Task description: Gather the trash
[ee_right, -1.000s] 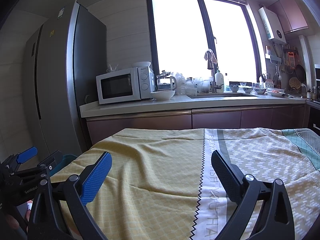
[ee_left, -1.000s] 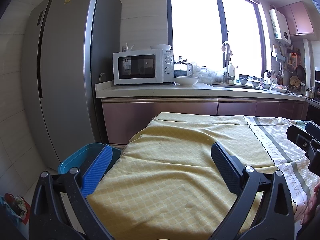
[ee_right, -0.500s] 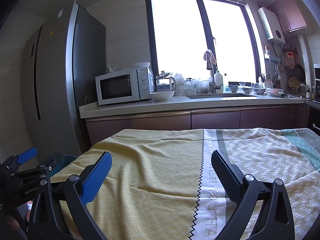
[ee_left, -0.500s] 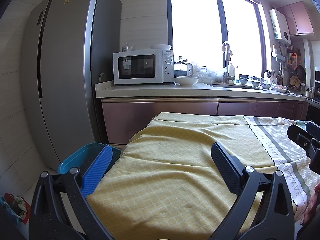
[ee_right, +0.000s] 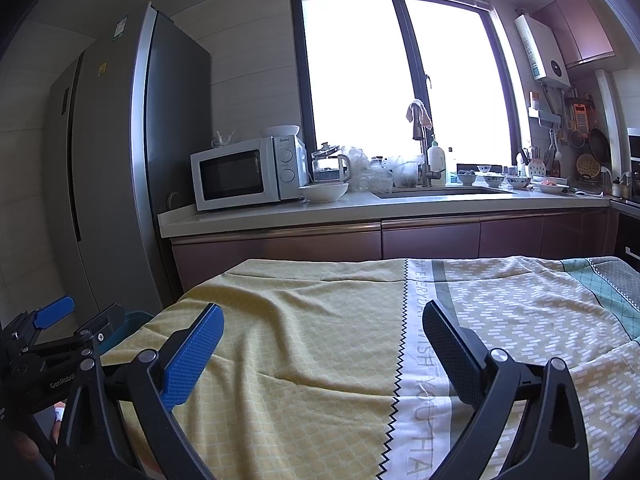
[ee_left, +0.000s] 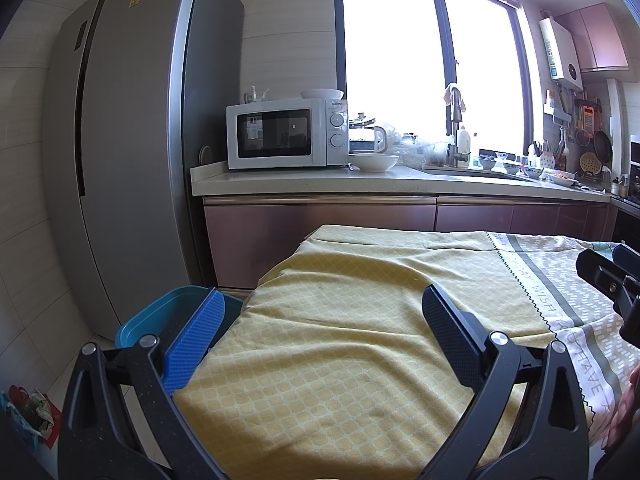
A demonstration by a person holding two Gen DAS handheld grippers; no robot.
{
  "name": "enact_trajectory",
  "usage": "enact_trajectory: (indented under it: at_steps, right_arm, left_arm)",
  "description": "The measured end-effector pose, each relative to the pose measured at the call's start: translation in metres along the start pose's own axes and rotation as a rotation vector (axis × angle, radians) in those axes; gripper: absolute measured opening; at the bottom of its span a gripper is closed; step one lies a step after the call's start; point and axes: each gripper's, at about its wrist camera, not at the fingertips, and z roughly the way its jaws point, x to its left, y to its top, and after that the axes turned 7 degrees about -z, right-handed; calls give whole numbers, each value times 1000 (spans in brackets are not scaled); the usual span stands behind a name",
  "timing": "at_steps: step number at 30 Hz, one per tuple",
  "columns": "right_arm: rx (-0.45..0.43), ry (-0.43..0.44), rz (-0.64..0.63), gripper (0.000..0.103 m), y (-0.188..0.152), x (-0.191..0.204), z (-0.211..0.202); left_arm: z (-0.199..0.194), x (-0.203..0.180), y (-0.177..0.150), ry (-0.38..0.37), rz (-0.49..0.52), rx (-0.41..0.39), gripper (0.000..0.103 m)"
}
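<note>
Left claw: my left claw (ee_left: 320, 328) hangs over the near left part of the cloth, fingers spread wide apart, nothing between them.
Right claw: my right claw (ee_right: 322, 334) hangs over the middle of the cloth, fingers likewise wide apart and holding nothing.
Cloth: a yellow patterned tablecloth (ee_left: 360, 340) lies under both claws; a white band with grey lettering (ee_right: 420, 360) runs just inside my right claw's right finger.
Bin: a blue tub (ee_left: 156, 316) sits low beside the table, right behind my left claw's blue finger pad (ee_left: 196, 344); I cannot see into it.
Trash: some crumpled wrappers (ee_left: 30, 408) lie on the floor, down and well to the left of my left claw.
Ahead: past both claws stands a counter (ee_right: 360, 208) with a white microwave (ee_left: 286, 136) and a white bowl (ee_right: 324, 192) just beside it.
Far left: a tall grey fridge (ee_left: 132, 160) stands left of the counter.
</note>
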Motion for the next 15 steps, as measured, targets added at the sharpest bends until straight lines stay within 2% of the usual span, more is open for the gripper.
enact_trajectory:
  at_steps: [15]
  right_arm:
    - [-3, -2, 0, 96, 0, 0, -1]
  left_arm:
    - [1, -2, 0, -2, 2, 4, 97]
